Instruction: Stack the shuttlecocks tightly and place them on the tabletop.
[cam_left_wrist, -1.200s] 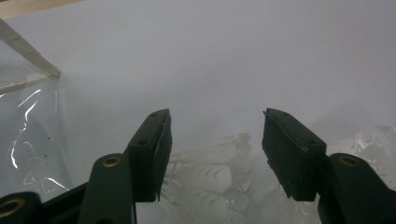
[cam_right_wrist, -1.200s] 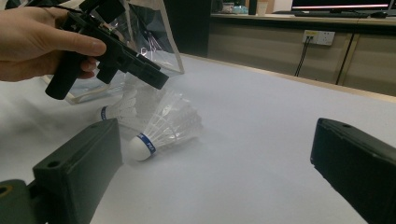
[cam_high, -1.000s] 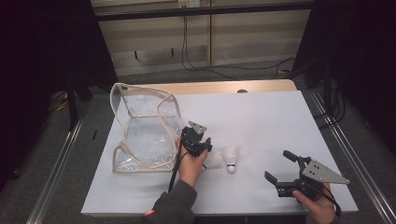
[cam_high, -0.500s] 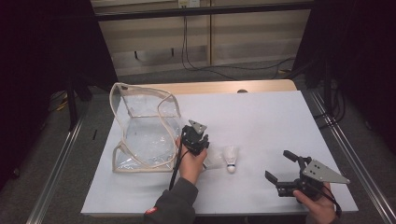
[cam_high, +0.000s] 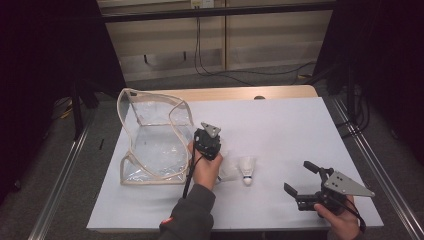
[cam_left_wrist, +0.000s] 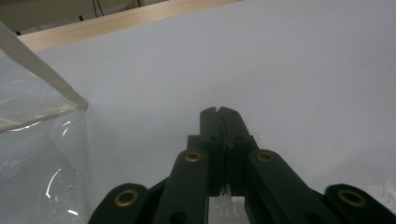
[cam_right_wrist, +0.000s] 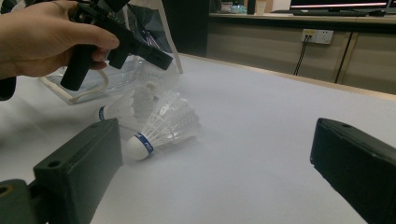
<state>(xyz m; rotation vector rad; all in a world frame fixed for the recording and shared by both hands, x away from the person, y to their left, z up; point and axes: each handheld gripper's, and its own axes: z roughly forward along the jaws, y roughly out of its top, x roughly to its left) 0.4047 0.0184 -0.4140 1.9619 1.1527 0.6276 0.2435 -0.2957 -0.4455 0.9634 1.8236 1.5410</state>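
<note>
Two shuttlecocks lay on the white tabletop: one near the middle, a second just behind it, close to the clear plastic bag. The left claw was clenched, its jaws pressed together with nothing between them, hovering beside the bag. The right claw stood released, jaws wide, well apart from the shuttlecocks. They looked featherlight and crushable; the firm cork nose seemed the safest hold.

white shuttlecock with blue band, clear bag, white table
</note>
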